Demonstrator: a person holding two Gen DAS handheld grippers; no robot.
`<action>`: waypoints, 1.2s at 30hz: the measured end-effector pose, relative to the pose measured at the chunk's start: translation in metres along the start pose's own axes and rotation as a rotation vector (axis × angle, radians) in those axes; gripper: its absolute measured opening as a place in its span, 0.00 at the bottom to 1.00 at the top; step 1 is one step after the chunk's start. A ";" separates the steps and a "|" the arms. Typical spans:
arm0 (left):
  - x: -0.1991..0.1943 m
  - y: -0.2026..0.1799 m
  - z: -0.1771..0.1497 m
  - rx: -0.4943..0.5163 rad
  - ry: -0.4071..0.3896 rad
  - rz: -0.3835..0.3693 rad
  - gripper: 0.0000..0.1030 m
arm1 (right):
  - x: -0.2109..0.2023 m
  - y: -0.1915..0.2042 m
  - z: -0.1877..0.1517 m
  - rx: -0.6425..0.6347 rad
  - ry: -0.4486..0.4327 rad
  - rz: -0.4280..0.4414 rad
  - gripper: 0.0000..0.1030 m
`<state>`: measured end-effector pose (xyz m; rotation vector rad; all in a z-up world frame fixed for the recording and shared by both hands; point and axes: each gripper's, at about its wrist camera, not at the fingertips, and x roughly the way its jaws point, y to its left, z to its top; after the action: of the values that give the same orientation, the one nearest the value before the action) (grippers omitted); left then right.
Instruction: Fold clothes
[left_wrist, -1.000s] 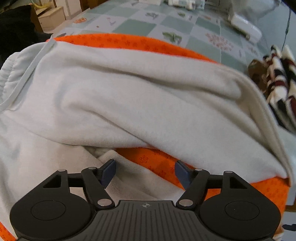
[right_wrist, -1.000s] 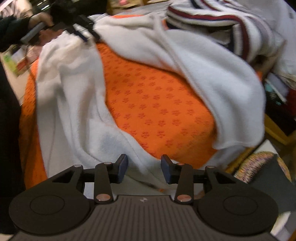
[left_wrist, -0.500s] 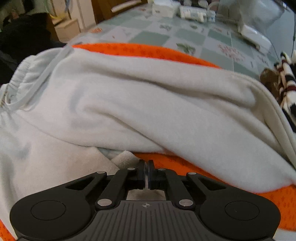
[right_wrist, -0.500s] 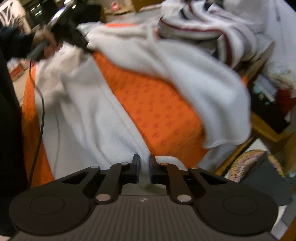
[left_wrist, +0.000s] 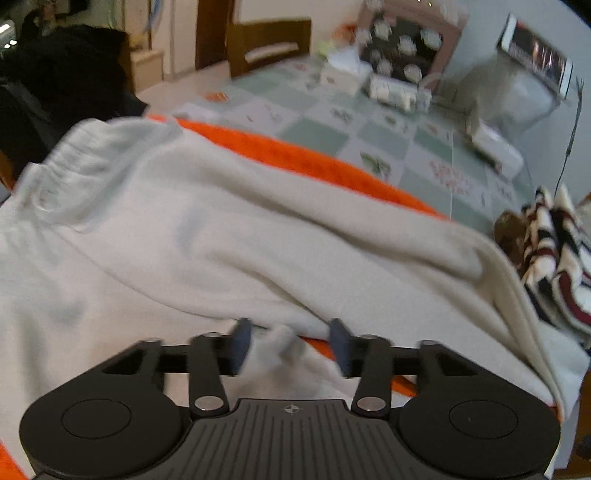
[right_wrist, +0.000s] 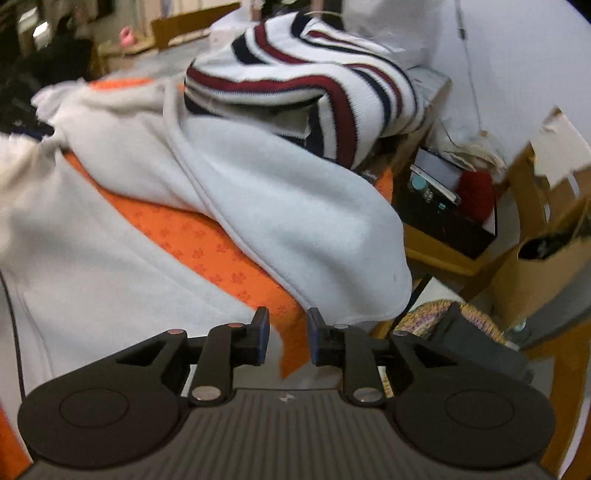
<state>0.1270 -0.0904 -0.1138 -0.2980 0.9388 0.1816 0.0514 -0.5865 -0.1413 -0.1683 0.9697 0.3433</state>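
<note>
Both hand-held grippers are seen with their jaws opening. Between the fingers of the left gripper (left_wrist: 290, 345) a small bunched tip of the white garment (left_wrist: 236, 236) is seen, loose and not pinched, so it is judged released; between the fingers of the right gripper (right_wrist: 284, 336) only a strip of the orange mat (right_wrist: 207, 243) shows, and nothing is grasped. The garment, a pale sweatshirt-like piece with a gathered band at its far left end, is spread across the orange mat on the table, with one long fold lying from the left toward the right and its right end drooping over the table's edge. The step in hand is judged to be a re-grip after a release: the fold would best be made by taking the near hem at two well-separated points, pinching a single layer fully between the pads, and lifting both ends evenly so that no slack is dragged across the mat. A striped knit (right_wrist: 314, 85) lies just beyond the garment at the far right and should be kept out of the fold. Only the left wrist view shows the checked tablecloth (left_wrist: 369, 133) and the boxes on its far side; only the right wrist view shows the overhanging end of the garment, the chair and the cardboard box (right_wrist: 546, 273) beside the table.
</note>
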 end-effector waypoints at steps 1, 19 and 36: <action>-0.008 0.008 0.000 -0.010 -0.010 -0.001 0.54 | -0.006 0.002 -0.003 0.017 -0.006 0.001 0.25; -0.081 0.219 -0.044 -0.144 -0.090 0.152 0.60 | -0.093 0.123 -0.077 0.449 0.004 -0.075 0.39; -0.029 0.316 -0.016 -0.244 0.011 0.019 0.15 | -0.090 0.230 -0.174 1.083 -0.172 -0.222 0.41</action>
<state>0.0097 0.2019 -0.1535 -0.5155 0.9311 0.3134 -0.2134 -0.4416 -0.1609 0.7252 0.8433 -0.3895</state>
